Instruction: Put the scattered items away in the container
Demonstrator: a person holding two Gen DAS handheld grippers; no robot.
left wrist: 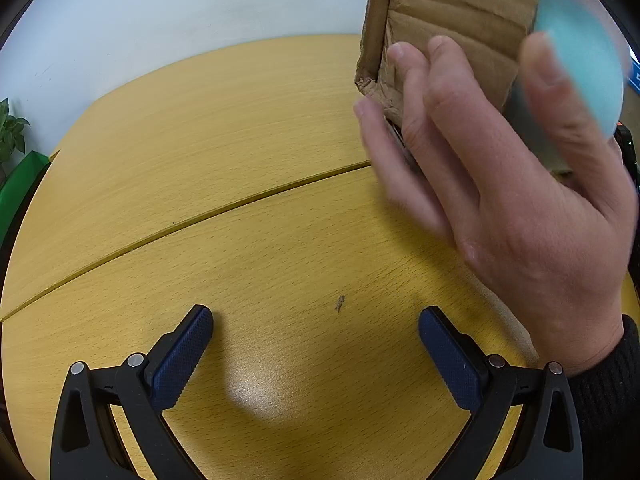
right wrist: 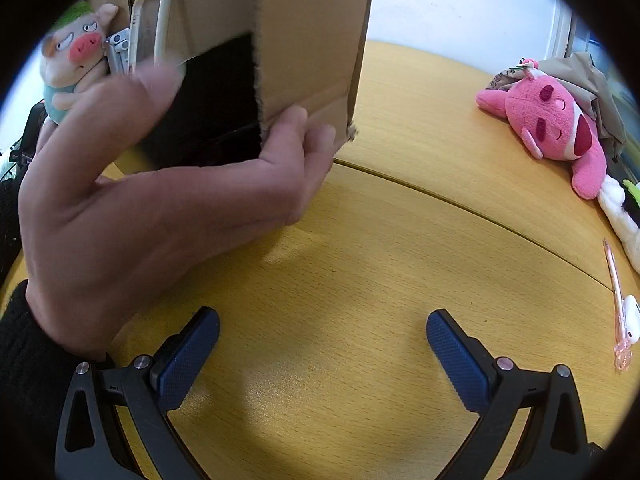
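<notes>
Right wrist: cardboard box (right wrist: 308,40) upended, long axis vertical, in bare hand (right wrist: 160,208).

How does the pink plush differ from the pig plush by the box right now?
The pink plush lies flat on the table, far right, untouched. The pig plush sits upright at the cardboard box, beside a hand. The pink one is all pink with dark red markings; the pig is pale, with a pink snout, green top and teal shirt. Both are soft toys, and neither is in a gripper.
</notes>
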